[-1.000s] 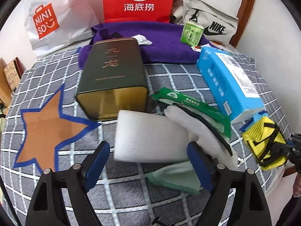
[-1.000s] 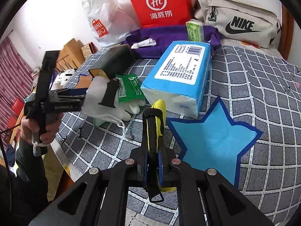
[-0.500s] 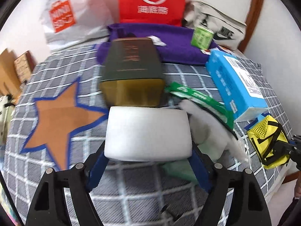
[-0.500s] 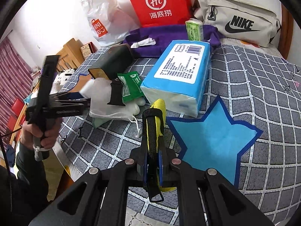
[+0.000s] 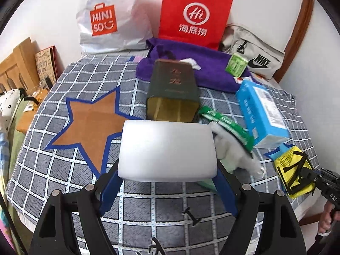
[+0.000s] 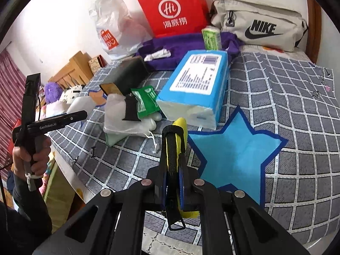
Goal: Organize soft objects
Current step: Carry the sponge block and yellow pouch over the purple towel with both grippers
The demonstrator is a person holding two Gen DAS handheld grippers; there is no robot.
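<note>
Your left tongs [image 5: 167, 182] have closed on the white foam block [image 5: 167, 150] and lifted it clear of the checkered bed [image 5: 63, 170] — a second ago they stood open around it. Your right tongs [image 6: 173, 148] stay clamped on the yellow pouch [image 6: 180, 127], beside the blue star [image 6: 231, 148].

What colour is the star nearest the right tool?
Light blue star with a dark blue border; clearest in the right wrist view, just beyond the right tool.
</note>
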